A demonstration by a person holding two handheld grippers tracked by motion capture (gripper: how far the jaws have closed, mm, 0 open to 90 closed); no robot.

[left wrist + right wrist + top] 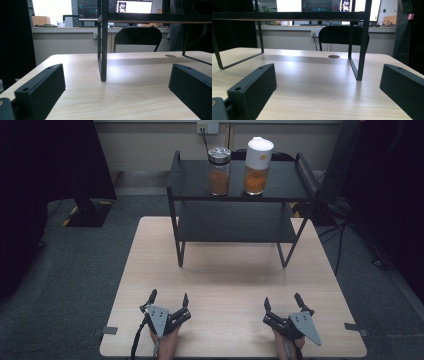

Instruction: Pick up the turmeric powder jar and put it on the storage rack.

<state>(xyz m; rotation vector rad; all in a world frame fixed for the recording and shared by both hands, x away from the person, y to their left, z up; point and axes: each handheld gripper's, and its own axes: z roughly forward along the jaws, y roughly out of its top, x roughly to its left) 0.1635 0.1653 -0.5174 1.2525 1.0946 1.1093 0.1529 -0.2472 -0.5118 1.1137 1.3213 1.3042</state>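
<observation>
Both my claws rest on worktop [150, 265] near edge: left claw [168, 298] and right claw [282, 301] spread wide, holding nothing. Two jars on top shelf of black rack [192, 180], far side: steel-lid jar [219, 171] left, white-lid jar [257, 166] right, both part-filled with orange powder. I judge them rigid, smooth, slippery, possibly breakable; grip mid-body, below lid.

A clear glass jar with a silver metal lid [219, 171] and a taller white-capped plastic container [257, 166] (both holding orange powder) stand upright, near each other, on the black metal two-tier shelf [190, 182].
</observation>
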